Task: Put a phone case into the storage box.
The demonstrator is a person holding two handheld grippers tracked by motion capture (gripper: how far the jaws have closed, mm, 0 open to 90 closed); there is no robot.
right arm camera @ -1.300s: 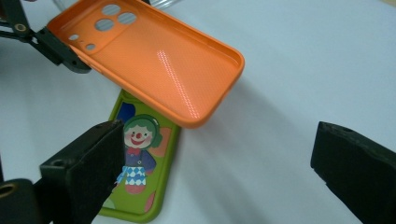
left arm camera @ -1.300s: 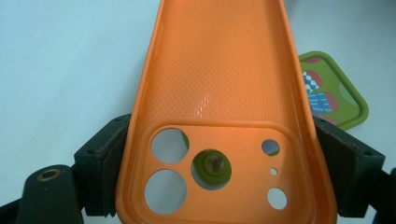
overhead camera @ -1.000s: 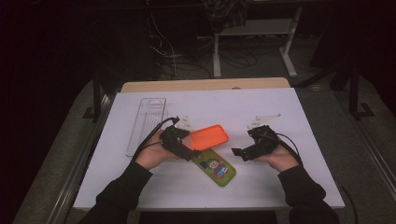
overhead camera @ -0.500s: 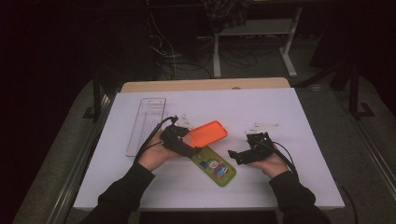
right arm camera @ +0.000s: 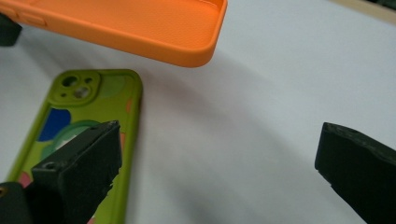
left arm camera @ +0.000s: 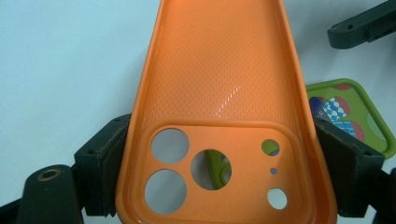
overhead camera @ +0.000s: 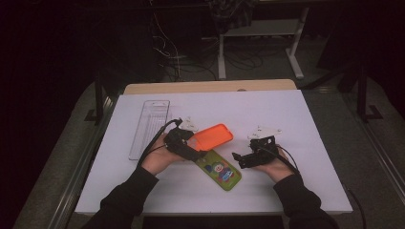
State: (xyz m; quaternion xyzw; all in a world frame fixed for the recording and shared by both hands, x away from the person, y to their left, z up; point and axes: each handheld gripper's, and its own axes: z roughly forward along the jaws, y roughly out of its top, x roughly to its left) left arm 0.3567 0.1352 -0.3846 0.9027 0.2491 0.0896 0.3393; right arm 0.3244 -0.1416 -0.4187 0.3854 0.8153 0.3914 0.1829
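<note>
Nearest the person, the green phone case [overhead camera: 218, 170] lies flat on the table [overhead camera: 310, 119], a rounded rectangle printed with coloured patches, its camera cut-out at the end next to the orange case. In the right hand-held gripper's view the left black jaw stands in front of its long edge; whether it touches I cannot tell.

The right hand-held gripper [overhead camera: 239, 160] has its jaws spread wide with nothing between them, its tips just beside the green case's right edge.

The left hand-held gripper [overhead camera: 194, 143] is clenched on the orange phone case [overhead camera: 213, 137]: both black pads press the case's long sides at its camera end. This case is soft-looking, glossy, with a fine dotted weave inside, a raised rim and round lens holes, through which the green case shows beneath. It is held tilted, its free end lifted above the table and reaching away from the hand, overlapping the green case's camera end.

Farther left lies a clear, long plastic tray [overhead camera: 150, 129], flat on the table. The table has a smooth white sheet over a pale wooden top whose far edge shows. Beyond it the room is dark, with cables on the floor and a white metal stand [overhead camera: 260, 43].
</note>
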